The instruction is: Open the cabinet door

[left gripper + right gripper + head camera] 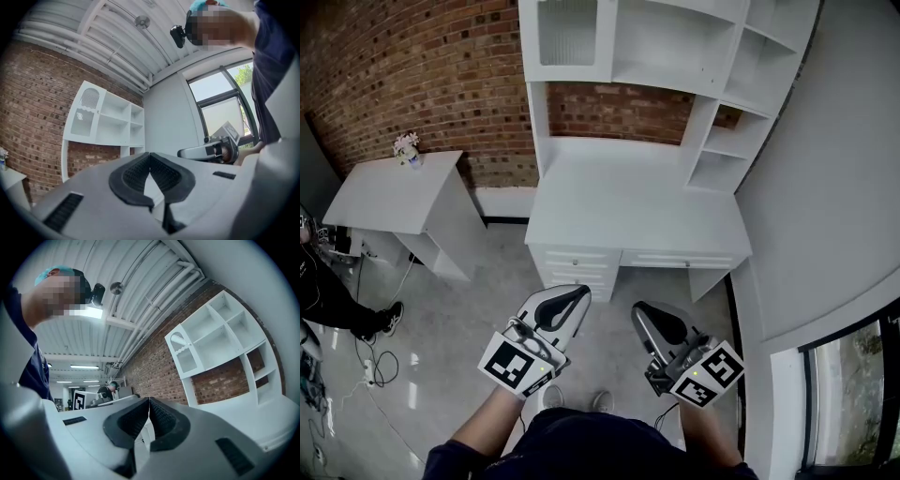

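The cabinet door point(567, 33) is a white panel with a ribbed glass pane, closed, at the top left of the white hutch on the desk point(628, 202). It also shows in the left gripper view as the cabinet door point(84, 115) and in the right gripper view as the cabinet door point(183, 352). My left gripper point(579, 292) and right gripper point(639, 309) hover side by side over the floor in front of the desk, well away from the door. In both the left gripper point(150, 155) and the right gripper point(148, 401) the jaws are shut with nothing between them.
Drawers point(577, 262) run under the desktop. A small white table point(394, 192) with a flower pot point(406, 145) stands at the left against the brick wall. A person point(328, 300) sits at the left edge, with cables point(370, 370) on the floor. A white wall and a window point(853, 394) close the right side.
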A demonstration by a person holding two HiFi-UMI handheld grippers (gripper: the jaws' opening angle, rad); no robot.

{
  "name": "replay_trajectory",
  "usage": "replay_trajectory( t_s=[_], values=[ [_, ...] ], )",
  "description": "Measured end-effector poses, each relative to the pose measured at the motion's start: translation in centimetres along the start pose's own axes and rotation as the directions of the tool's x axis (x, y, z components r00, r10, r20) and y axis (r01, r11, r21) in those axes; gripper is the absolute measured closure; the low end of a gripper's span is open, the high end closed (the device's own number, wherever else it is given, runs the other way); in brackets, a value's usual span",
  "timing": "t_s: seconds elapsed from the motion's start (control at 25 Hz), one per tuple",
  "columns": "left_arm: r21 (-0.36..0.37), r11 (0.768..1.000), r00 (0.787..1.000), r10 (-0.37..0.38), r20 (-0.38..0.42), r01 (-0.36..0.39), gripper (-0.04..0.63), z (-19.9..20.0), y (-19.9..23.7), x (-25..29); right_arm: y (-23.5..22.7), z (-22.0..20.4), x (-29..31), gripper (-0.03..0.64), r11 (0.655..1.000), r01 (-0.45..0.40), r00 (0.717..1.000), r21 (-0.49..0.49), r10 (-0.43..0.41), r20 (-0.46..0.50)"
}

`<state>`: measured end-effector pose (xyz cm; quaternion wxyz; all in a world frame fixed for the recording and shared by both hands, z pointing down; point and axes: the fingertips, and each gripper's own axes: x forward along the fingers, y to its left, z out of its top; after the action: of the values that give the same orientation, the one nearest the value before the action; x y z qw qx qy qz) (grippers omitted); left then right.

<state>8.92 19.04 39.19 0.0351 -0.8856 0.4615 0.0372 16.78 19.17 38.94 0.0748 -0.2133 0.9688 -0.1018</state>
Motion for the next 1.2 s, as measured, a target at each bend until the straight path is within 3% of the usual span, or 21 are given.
replay_trajectory(
  t_s=[0.64,1.2],
  values=[
    [0.049,0.998,0.999,0.041,-0.028,-0.04,0.588,0.1,-5.1,1.0,-0.9,-0.5,-4.7,0.591,0.996,-0.071,0.997,0.053,0.071,-0.003],
    [0.039,0.999,0.999,-0.012,-0.034,0.013,0.588,-0.6,-5.6,3.8,-3.6,-0.7,-5.3,0.591,0.998,-0.019,1.0,0.06,0.02,-0.016]
  ],
)
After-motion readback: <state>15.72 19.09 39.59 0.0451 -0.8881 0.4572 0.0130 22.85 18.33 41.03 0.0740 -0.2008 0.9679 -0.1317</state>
